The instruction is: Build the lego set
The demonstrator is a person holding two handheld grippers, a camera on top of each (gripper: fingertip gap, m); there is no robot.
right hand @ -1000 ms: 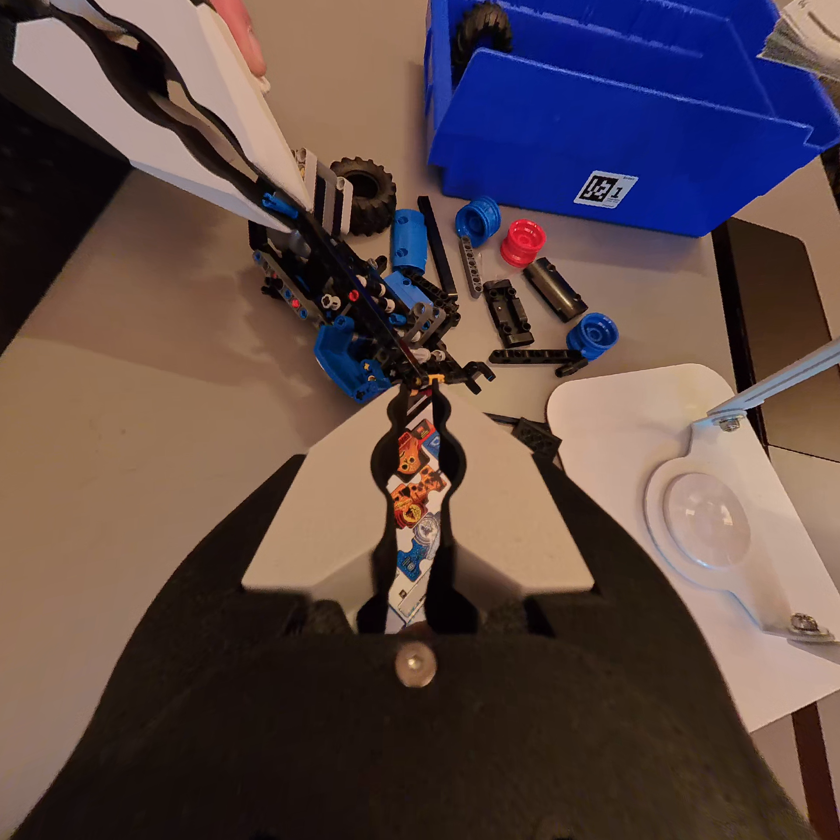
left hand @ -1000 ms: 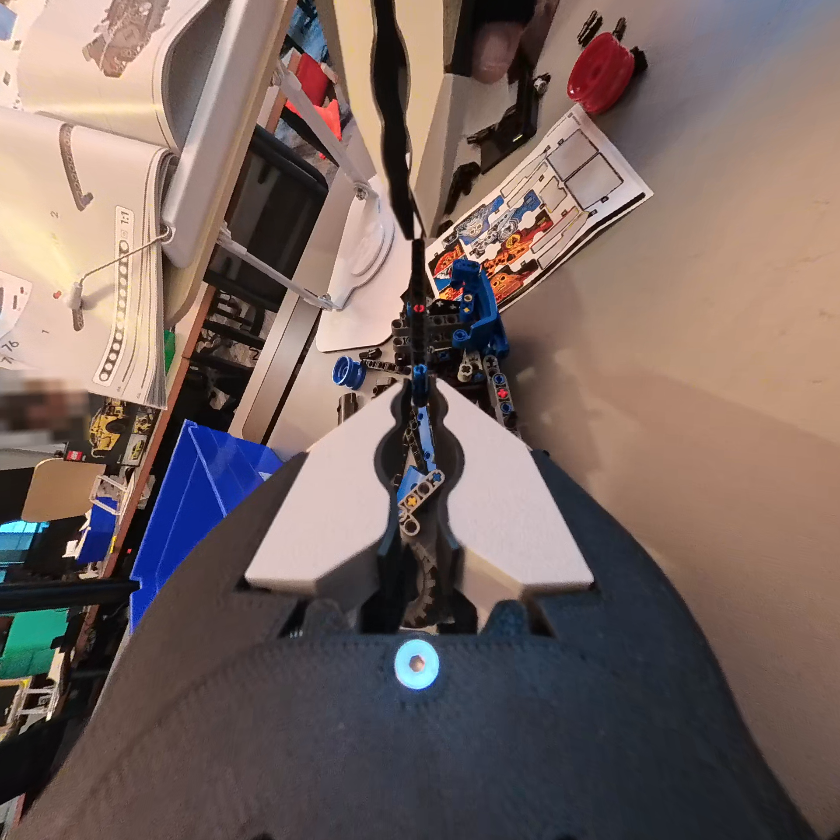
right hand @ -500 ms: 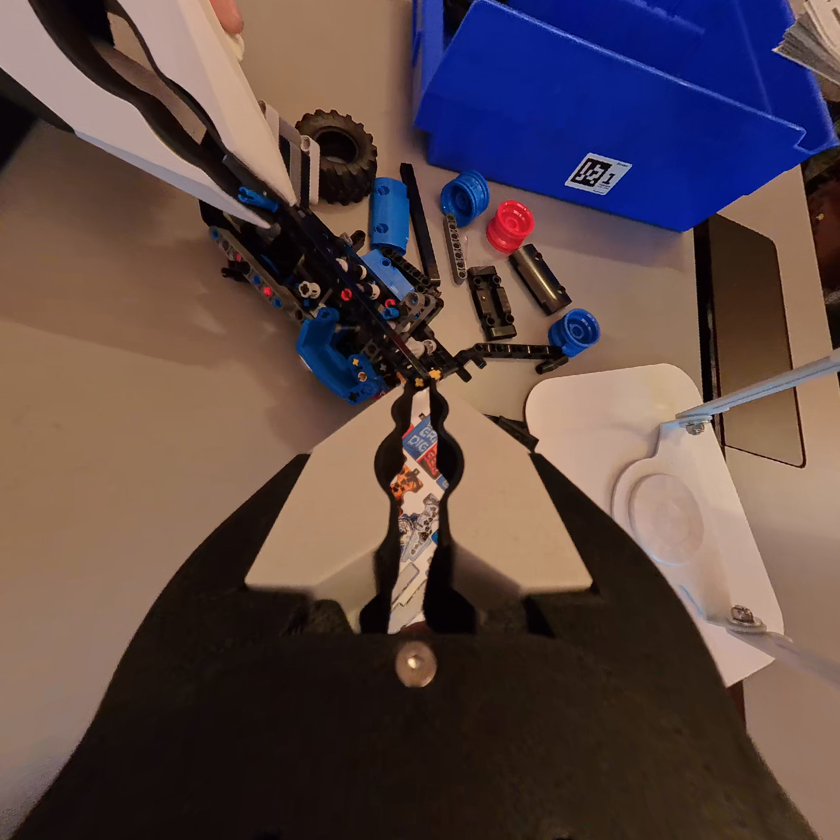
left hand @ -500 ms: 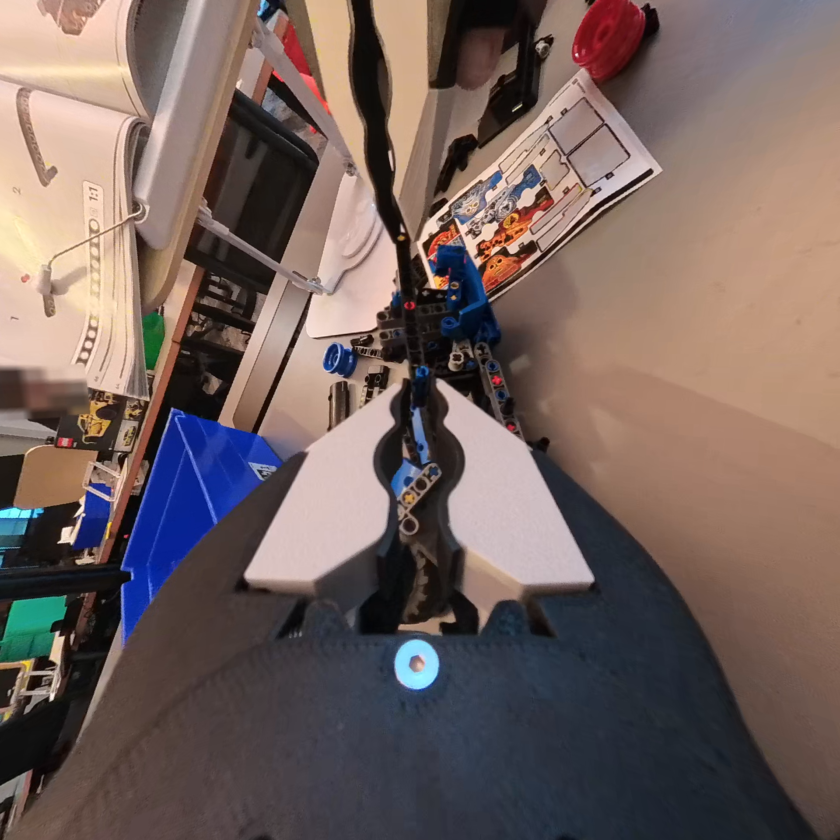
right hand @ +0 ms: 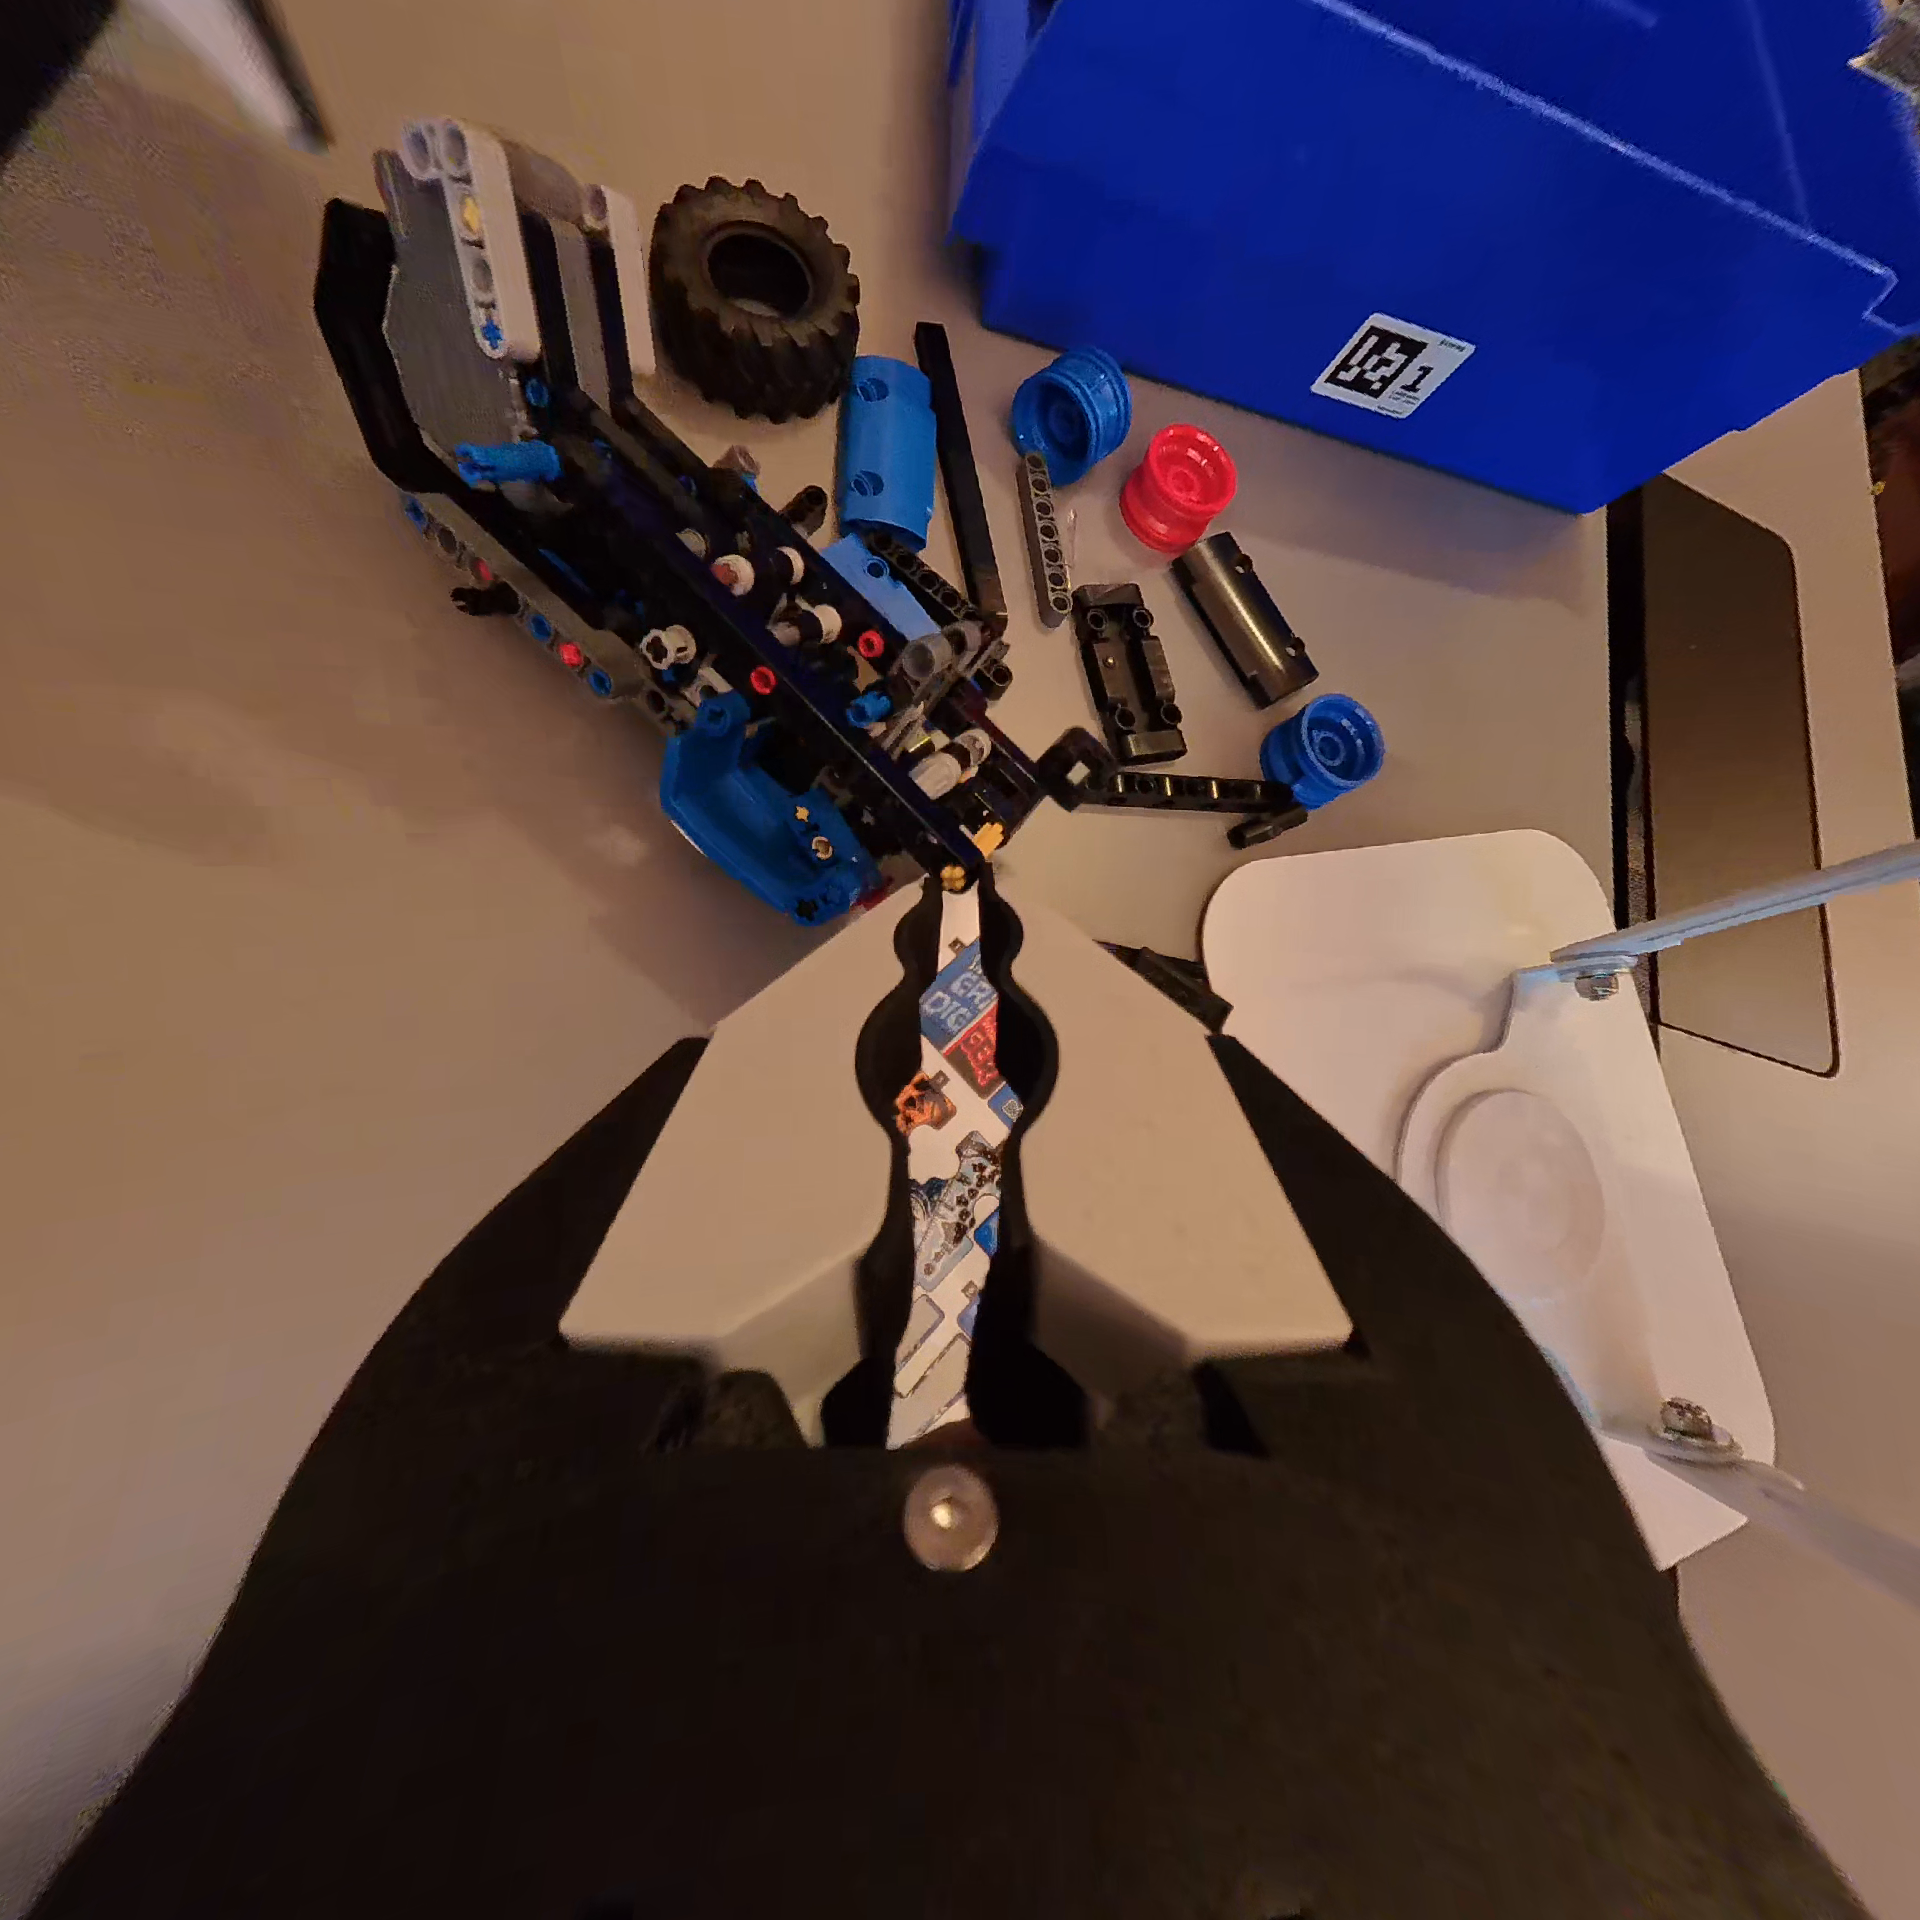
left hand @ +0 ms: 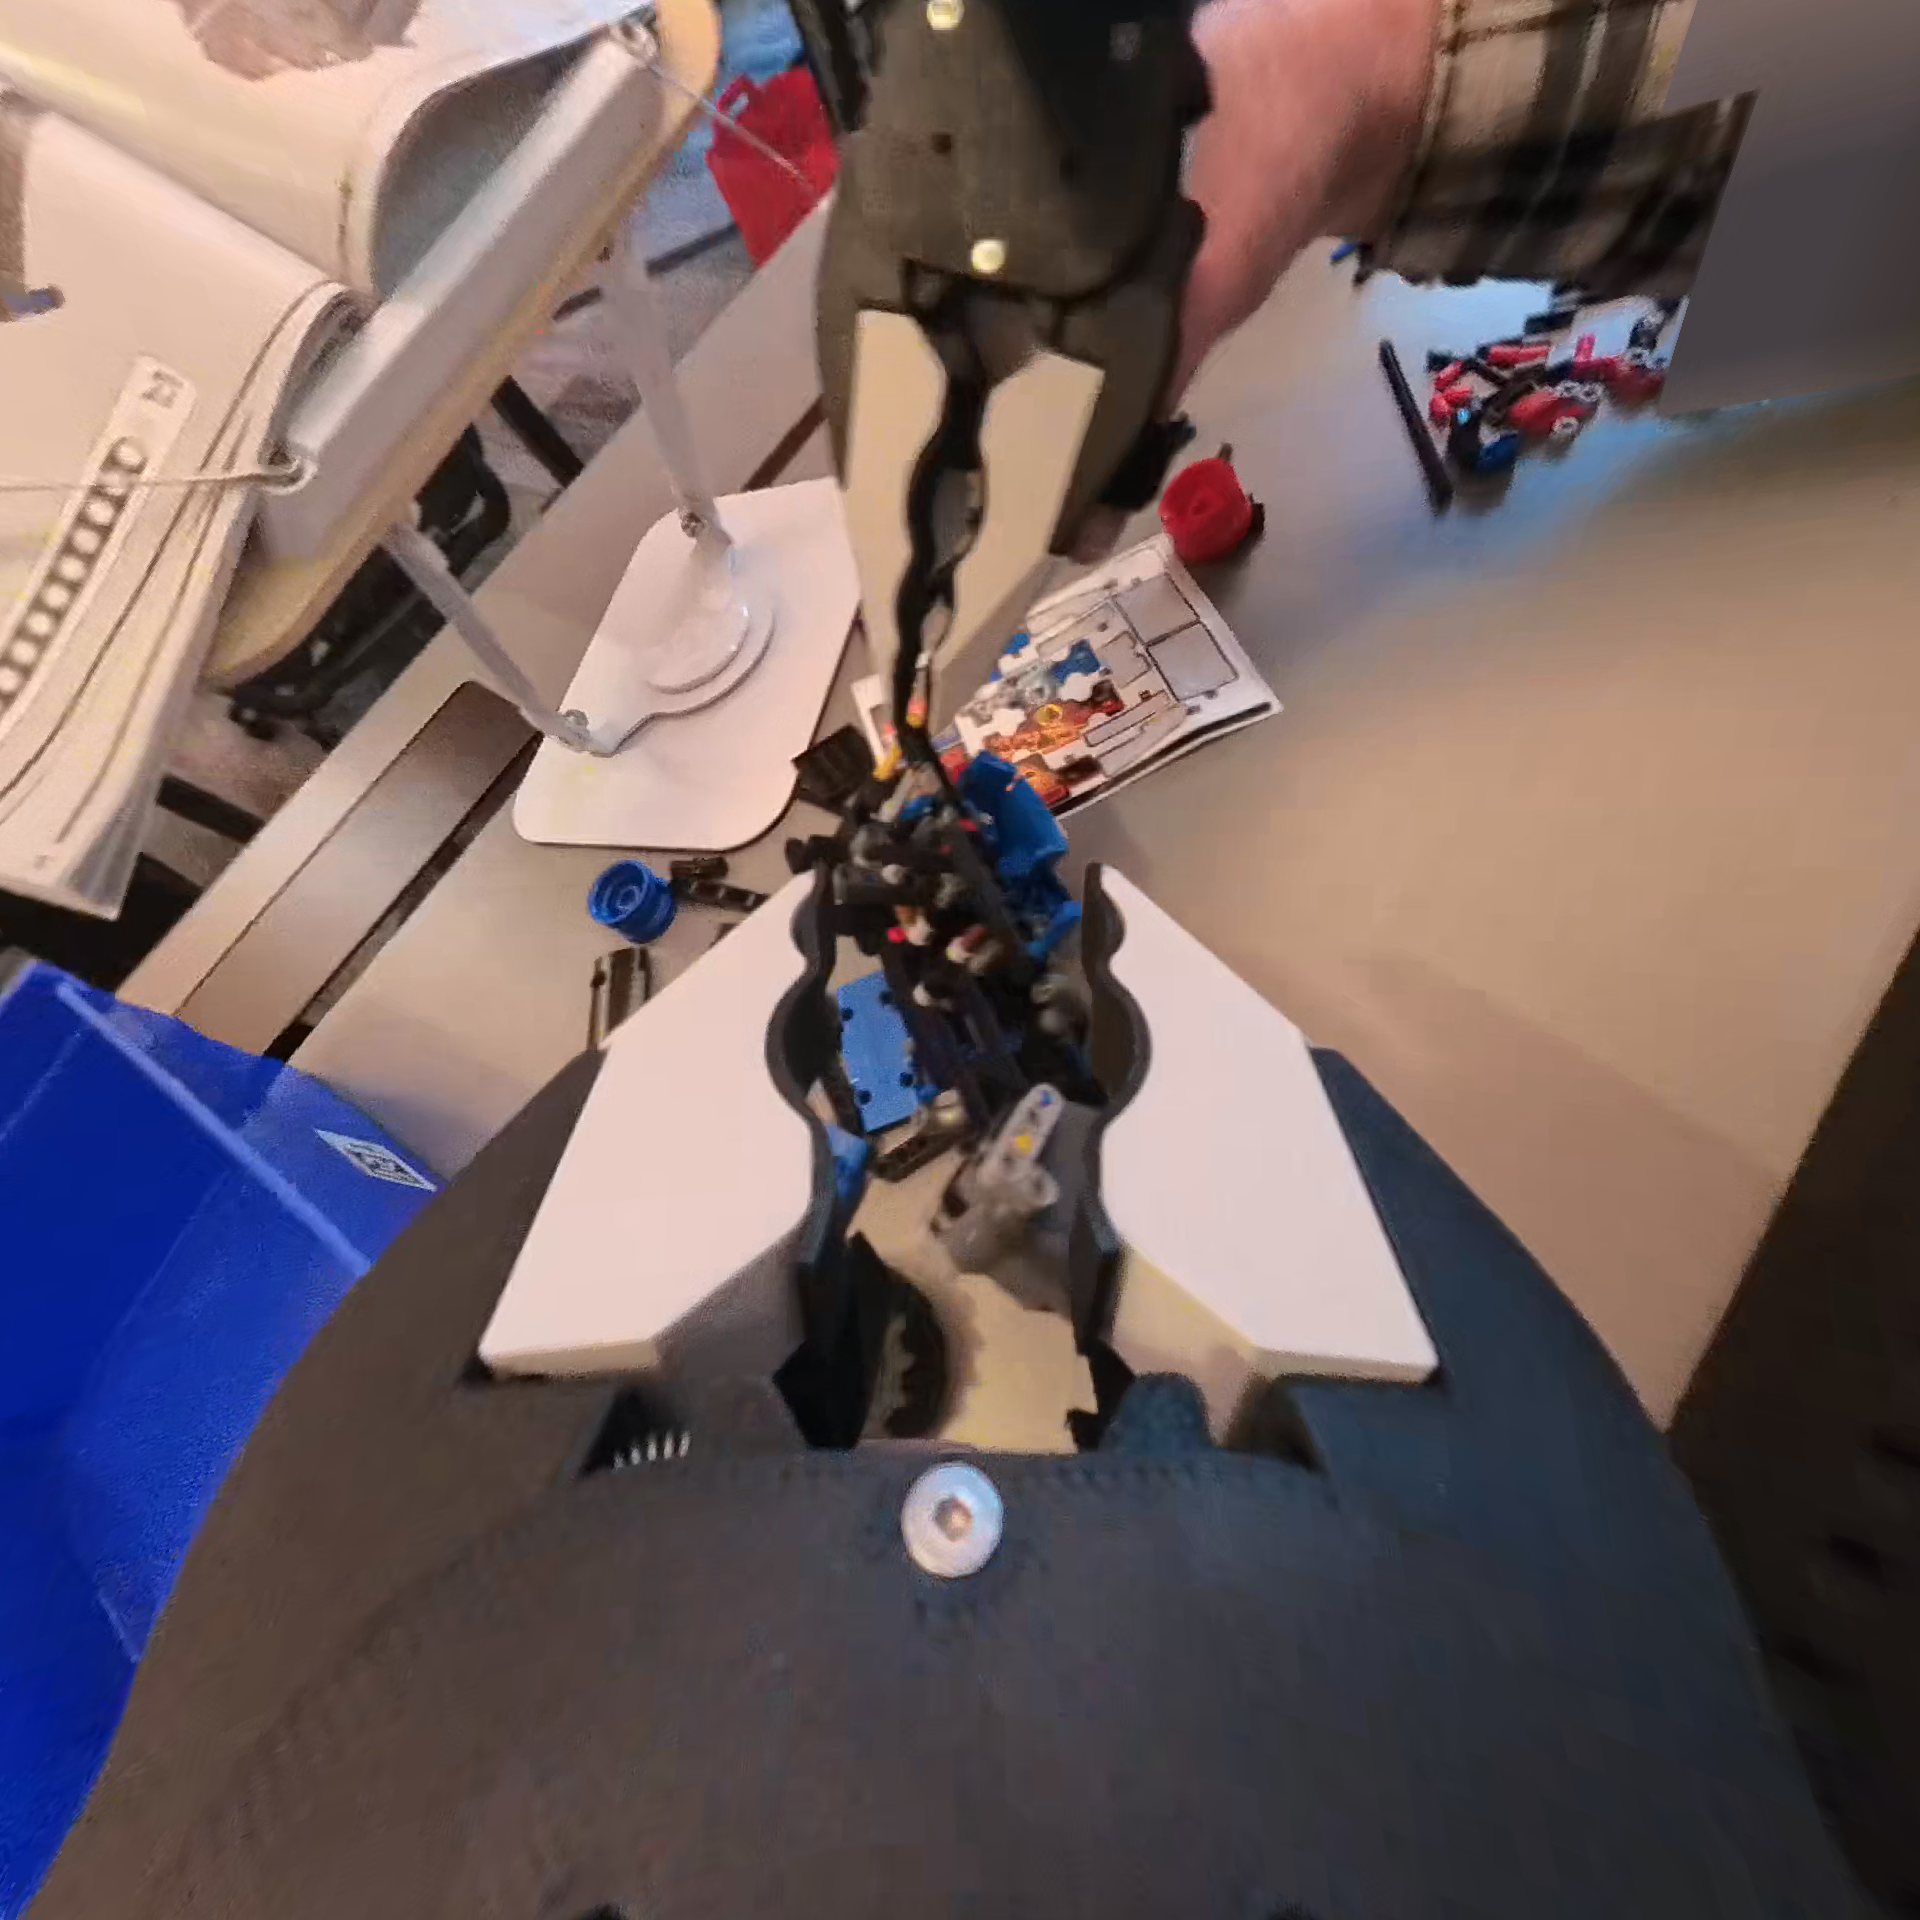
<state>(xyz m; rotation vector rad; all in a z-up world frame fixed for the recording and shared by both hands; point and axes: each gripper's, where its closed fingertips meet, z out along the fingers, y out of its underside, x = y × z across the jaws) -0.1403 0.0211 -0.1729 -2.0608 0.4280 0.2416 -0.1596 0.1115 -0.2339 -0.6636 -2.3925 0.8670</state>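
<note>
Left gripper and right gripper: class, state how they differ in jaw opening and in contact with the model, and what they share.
The left gripper has jaws wide apart; the right gripper has them almost closed. The left gripper grips nothing, the lego model merely showing through its gap; the right gripper pinches the model's near tip between its fingertips. Both have pale fingers on dark bodies and point toward the model.

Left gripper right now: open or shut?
Open. The left gripper shows a wide gap between its fingers, with the lego model visible through it.
</note>
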